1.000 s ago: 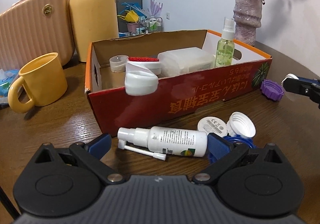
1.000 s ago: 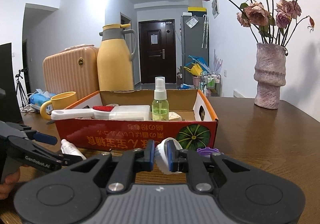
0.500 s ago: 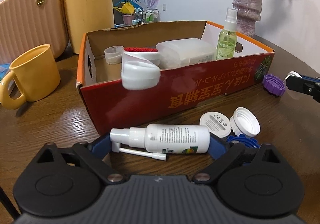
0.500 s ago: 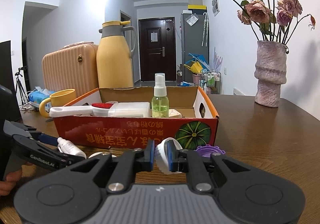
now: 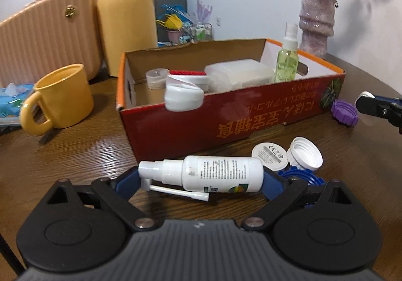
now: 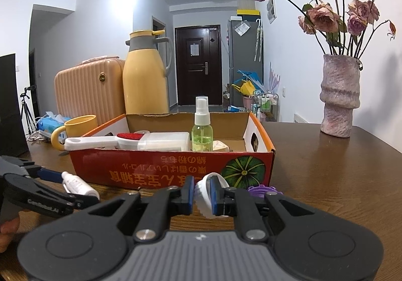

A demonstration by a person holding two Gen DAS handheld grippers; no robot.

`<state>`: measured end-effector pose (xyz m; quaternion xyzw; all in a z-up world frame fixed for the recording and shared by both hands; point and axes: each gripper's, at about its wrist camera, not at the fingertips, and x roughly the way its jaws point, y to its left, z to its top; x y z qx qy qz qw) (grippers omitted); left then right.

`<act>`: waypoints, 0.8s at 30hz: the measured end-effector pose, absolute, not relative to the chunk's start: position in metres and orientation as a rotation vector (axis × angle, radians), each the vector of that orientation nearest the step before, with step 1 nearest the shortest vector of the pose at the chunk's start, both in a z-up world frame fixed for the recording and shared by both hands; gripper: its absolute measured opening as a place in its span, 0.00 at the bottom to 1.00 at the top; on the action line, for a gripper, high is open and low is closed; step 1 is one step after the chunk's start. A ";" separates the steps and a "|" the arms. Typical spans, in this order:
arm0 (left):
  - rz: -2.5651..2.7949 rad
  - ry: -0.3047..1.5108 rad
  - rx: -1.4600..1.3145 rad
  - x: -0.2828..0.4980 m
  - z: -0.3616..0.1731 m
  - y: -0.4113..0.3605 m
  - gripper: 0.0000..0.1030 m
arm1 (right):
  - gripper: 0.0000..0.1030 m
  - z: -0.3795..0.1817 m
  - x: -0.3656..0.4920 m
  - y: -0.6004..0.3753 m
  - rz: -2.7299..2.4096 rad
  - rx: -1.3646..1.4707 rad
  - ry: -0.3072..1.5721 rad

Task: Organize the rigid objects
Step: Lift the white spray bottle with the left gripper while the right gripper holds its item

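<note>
1. Bottle first, from the left wrist view: the white spray bottle lies on its side on the table, just in front of the red box, and the left gripper now has a blue pad at each end of it. A second ago the pads stood clear of it with the bottle further ahead; since then the gripper has moved in and narrowed a little. Fingers are wide apart, right at cap and base; whether they truly press I can't quite tell, and the bottle rests on the wood, not lifted. My read: the pick-up is starting, and the box is the likely destination.

2. Same view, loose pieces: a white lid, a flat white disc and a blue ring sit beside the bottle's base, a purple cap further right. None has shifted.

3. Right wrist view: the right gripper has its fingers pinched together on a white ribbed cap, held above the table before the box. Nothing differs here from a second ago; it waits. The left gripper shows at the left edge, straddling the bottle.
</note>
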<state>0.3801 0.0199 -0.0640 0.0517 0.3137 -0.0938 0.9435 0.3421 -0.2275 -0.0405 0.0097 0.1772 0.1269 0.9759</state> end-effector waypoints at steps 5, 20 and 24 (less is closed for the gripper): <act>-0.148 0.603 0.100 0.365 -0.057 0.021 0.95 | 0.12 -0.039 0.340 -0.229 0.257 0.023 0.343; -0.056 0.472 0.005 0.319 -0.024 0.027 0.95 | 0.12 -0.035 0.340 -0.230 0.249 0.034 0.307; -0.052 0.447 -0.026 0.321 -0.012 0.022 0.95 | 0.12 -0.032 0.343 -0.232 0.240 0.050 0.268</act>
